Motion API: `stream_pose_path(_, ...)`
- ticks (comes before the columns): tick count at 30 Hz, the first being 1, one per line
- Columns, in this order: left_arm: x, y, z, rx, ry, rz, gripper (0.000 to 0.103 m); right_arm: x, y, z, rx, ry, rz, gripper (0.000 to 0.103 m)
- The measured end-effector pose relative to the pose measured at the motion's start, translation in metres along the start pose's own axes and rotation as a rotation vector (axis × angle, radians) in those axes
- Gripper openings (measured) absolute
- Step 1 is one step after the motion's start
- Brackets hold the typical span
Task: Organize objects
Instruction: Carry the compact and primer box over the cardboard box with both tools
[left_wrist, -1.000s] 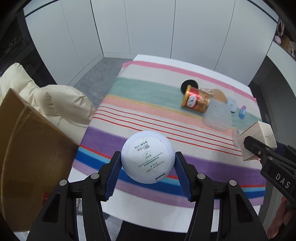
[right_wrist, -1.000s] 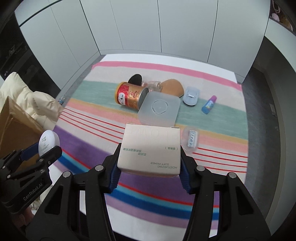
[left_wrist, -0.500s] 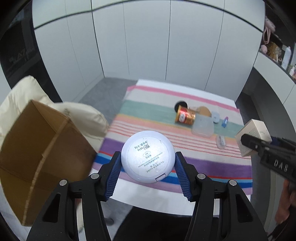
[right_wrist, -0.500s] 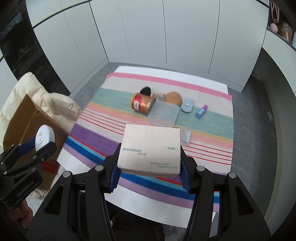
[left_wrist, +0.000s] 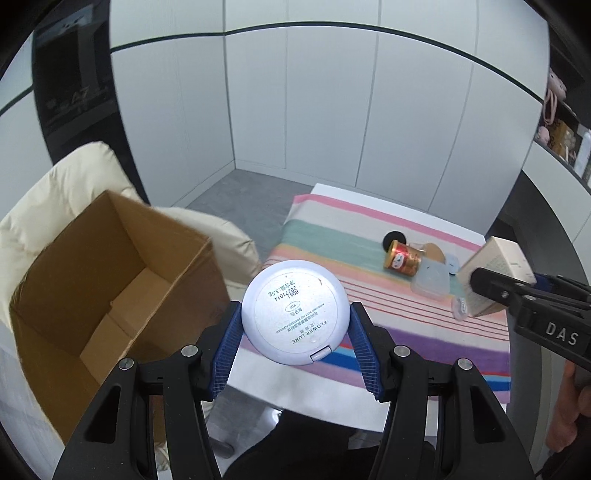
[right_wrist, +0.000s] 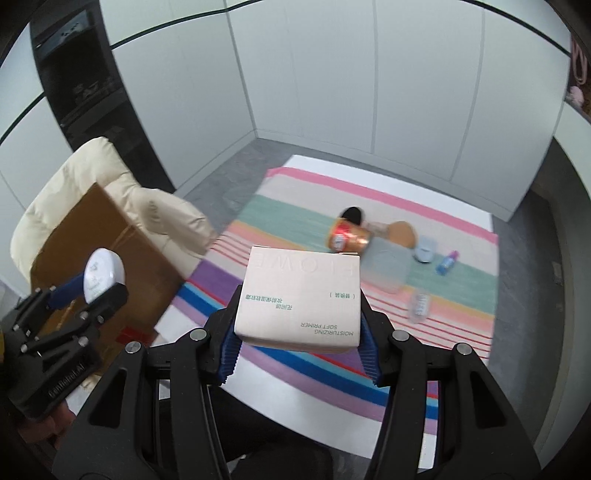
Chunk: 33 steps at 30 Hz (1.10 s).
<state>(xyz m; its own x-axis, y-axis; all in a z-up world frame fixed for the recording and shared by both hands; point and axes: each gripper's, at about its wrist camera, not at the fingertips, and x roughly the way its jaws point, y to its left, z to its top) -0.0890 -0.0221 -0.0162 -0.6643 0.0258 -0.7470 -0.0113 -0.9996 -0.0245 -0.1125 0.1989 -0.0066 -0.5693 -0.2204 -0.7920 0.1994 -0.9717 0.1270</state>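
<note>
White cabinet panels fill the background of both views, with grey floor below them. A striped cloth (left_wrist: 369, 236) covers the bench (left_wrist: 388, 402) at the centre right of the left wrist frame.

At the lower centre of that frame, the left tongs (left_wrist: 295, 328) are seen partly open and clamped on a round compact (left_wrist: 294, 312), held at its two edges by the blue pads (left_wrist: 227, 343), label side toward the camera. At the left, an open cardboard box (left_wrist: 110, 280) is seen, with a cream cushion (left_wrist: 48, 199) behind it. The compact is held above the gap between box and bench.

In the right wrist frame, the right tongs (right_wrist: 297, 325) are likewise partly open and clamped on a pale carton (right_wrist: 301, 299), gripped on its two sides and held over the near end of the cloth. In the left wrist frame that carton (left_wrist: 495, 273) is seen at the right edge, and part of a hand (left_wrist: 569, 413) is visible in the lower right corner.

Left lying on the cloth, at the centre right of the right wrist frame, are a gold can (right_wrist: 347, 236) on its side, a black disc (right_wrist: 351, 214) behind it, a clear lid (right_wrist: 386, 267) just beside the can, a tan puff (right_wrist: 402, 232), a small blue bottle (right_wrist: 447, 262) and a clear tube (right_wrist: 419, 306). All are well apart from both tongs.
</note>
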Motion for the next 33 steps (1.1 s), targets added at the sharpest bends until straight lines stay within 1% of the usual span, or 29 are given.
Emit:
stream_pose_path(4,-0.003,0.020,-0.004,-0.026,0.001,0.020,0.058,0.008,0.026,0.002,-0.044,-0.003,0.019,0.055)
stream_pose_path(8,-0.010,0.043,-0.007,-0.037,-0.019,0.055,0.058,0.016,0.049,0.002,-0.078,0.004,0.047,0.055)
stream_pose_path(11,-0.012,0.064,-0.010,-0.075,-0.019,0.062,0.058,0.021,0.067,0.005,-0.105,0.001,0.063,0.055)
stream_pose_path(17,-0.023,0.109,-0.016,-0.129,-0.037,0.116,0.058,0.028,0.110,0.009,-0.183,-0.011,0.095,0.055)
stream_pose_path(22,-0.029,0.141,-0.021,-0.167,-0.044,0.159,0.058,0.029,0.150,0.004,-0.246,-0.019,0.130,0.055)
stream_pose_path(29,-0.029,0.182,-0.031,-0.225,-0.022,0.209,0.059,0.033,0.201,0.000,-0.332,-0.025,0.183,0.055)
stream_pose_path(33,-0.028,0.201,-0.039,-0.265,0.005,0.208,0.059,0.033,0.227,-0.005,-0.381,-0.030,0.214,0.055)
